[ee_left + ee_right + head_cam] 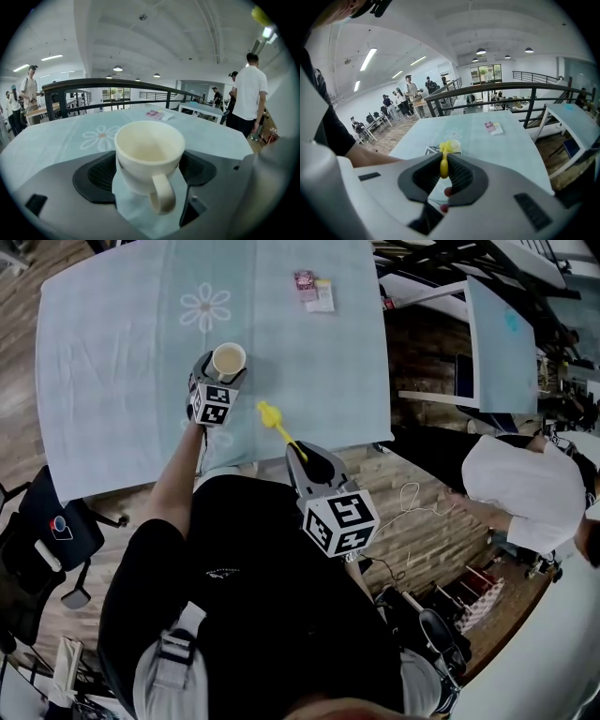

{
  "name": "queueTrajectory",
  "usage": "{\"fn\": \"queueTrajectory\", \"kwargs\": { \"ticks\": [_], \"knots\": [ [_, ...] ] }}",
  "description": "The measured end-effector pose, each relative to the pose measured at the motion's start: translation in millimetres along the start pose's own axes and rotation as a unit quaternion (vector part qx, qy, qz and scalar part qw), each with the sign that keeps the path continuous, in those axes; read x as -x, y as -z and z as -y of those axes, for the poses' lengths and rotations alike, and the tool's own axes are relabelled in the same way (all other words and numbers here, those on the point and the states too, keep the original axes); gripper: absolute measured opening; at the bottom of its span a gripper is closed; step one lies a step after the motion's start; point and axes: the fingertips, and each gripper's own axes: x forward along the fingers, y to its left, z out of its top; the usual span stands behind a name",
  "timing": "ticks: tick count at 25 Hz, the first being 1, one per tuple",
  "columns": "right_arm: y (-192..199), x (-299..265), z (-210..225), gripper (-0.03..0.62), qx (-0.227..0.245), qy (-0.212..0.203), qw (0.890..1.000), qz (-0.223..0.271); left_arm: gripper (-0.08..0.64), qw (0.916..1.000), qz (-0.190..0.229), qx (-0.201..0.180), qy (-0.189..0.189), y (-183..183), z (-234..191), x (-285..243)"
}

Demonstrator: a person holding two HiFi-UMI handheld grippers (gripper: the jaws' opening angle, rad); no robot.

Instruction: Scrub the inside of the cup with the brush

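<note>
Right claw (pixel 302 456) sits at the worktop's (pixel 112 324) near edge, clamped on the yellow brush (pixel 275 424) handle. The brush head sticks out toward 10 o'clock. Left claw (pixel 218 374) is further in, jaws pressed on the cream cup (pixel 229 360) from both sides, mouth up, handle facing back into the claw. Cup is at 10 o'clock from the brush tip, near but apart. Small packets (pixel 315 292) lie at 1 o'clock by the far edge.
</note>
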Motion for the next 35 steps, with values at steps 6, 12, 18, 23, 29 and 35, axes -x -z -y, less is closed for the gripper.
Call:
{"fn": "queueTrajectory", "kwargs": {
  "ticks": [6,12,18,23,29,35],
  "knots": [
    [-2.7,5.5,12.1,0.038,0.019,-0.026,0.999,0.006,0.403,0.9982,0.012,0.028,-0.051,-2.0,-4.4,22.4],
    [-11.5,14.9,30.2,0.038,0.037,-0.057,0.997,0.024,0.402,0.9924,0.035,0.058,-0.102,-21.6,4.7,74.3],
    [-14.2,28.3,53.0,0.038,0.045,-0.086,0.994,0.041,0.399,0.9839,0.108,0.066,-0.127,-68.8,44.8,138.6],
    [-15.9,36.7,69.9,0.038,0.055,-0.107,0.991,0.057,0.170,0.9672,0.184,0.072,-0.159,-119.9,80.8,193.3],
    [-28.3,52.3,82.1,0.038,0.057,-0.116,0.987,0.098,0.066,0.9517,0.242,0.064,-0.178,-177.6,117.8,238.3],
    [-37.6,69.9,86.0,0.038,0.071,-0.125,0.977,0.157,0.017,0.9469,0.266,0.051,-0.173,-208.5,148.7,252.8]
  ]
}}
